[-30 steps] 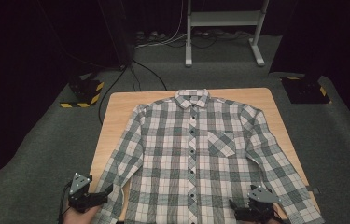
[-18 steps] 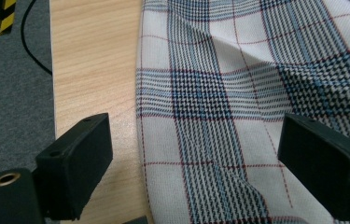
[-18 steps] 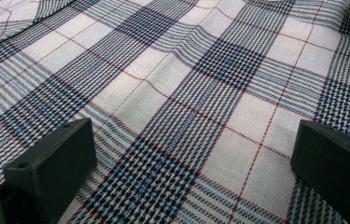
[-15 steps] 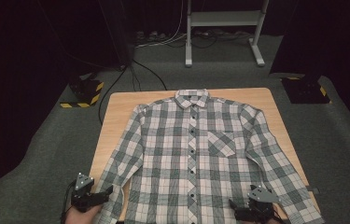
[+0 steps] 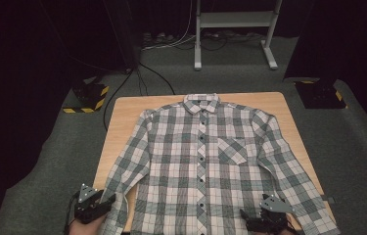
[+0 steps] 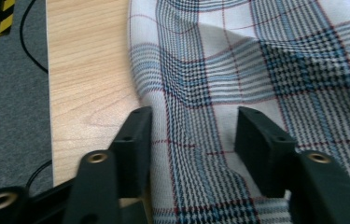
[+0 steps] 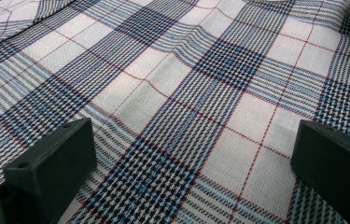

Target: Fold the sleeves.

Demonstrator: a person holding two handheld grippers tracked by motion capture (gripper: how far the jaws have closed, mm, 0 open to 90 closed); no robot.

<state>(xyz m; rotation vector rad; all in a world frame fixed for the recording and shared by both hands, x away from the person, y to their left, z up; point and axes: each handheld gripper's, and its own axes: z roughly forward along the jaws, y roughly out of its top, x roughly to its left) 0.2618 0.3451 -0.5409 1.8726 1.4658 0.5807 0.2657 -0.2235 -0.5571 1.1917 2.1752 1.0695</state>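
Observation:
A plaid button-up shirt lies flat and face up on the wooden table, collar at the far side. My left gripper is at the near end of the shirt's left sleeve. In the left gripper view the jaws straddle a soft fold of sleeve fabric. They have just been closing, and a gap to the cloth still shows at each pad. My right gripper rests at the shirt's lower hem. Its jaws stand wide open over flat plaid cloth.
Bare wood shows left of the sleeve, then the table's edge and grey carpet. Yellow-and-black striped blocks and cables lie on the floor beyond the table, with a white stand at the back.
The left gripper has nudged slightly toward the sleeve end. The shirt and the right gripper look the same.

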